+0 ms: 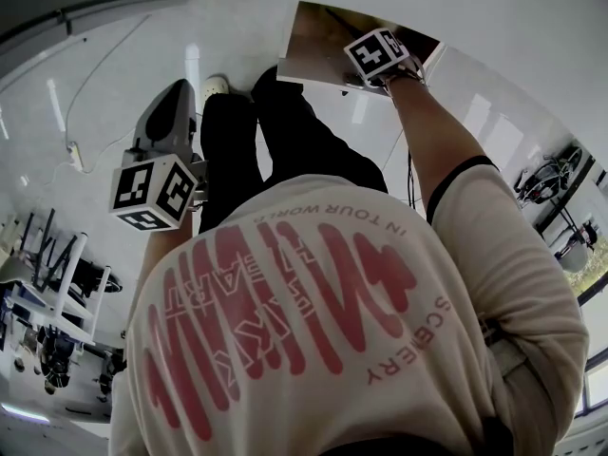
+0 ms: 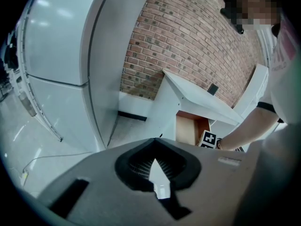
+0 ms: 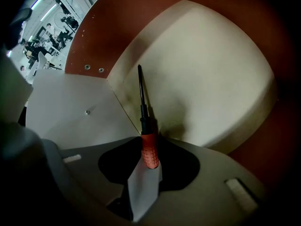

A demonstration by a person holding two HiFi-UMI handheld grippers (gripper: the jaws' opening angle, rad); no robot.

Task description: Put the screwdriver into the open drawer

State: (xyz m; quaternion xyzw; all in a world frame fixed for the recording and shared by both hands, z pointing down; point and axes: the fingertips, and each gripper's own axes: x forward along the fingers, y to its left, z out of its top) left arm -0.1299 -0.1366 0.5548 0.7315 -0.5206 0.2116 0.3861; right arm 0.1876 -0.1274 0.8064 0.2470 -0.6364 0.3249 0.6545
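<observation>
- Drawer (image 3: 221, 74): pulled open, with red-brown walls and a pale cream floor. It held only the screwdriver (image 3: 143, 119).
- Screwdriver: inside the drawer, its black shaft reaching away from the jaws across the cream floor, close beside the edge of a pale panel (image 3: 70, 112) at the left. The butt of its orange-red handle sat at the jaw tips.
- Right gripper (image 3: 146, 173): pointed down into the drawer, jaws parted and loose about the handle's butt, grip released.
- Left gripper (image 2: 159, 182): clenched on nothing, held well apart from the drawer and over the white floor (image 1: 114, 65).
- Open room: the cream floor right of the shaft lay bare up to the far red-brown wall.
- Surroundings: the drawer sat beneath a white desk top (image 2: 202, 100), in front of a brick wall (image 2: 188, 36).
</observation>
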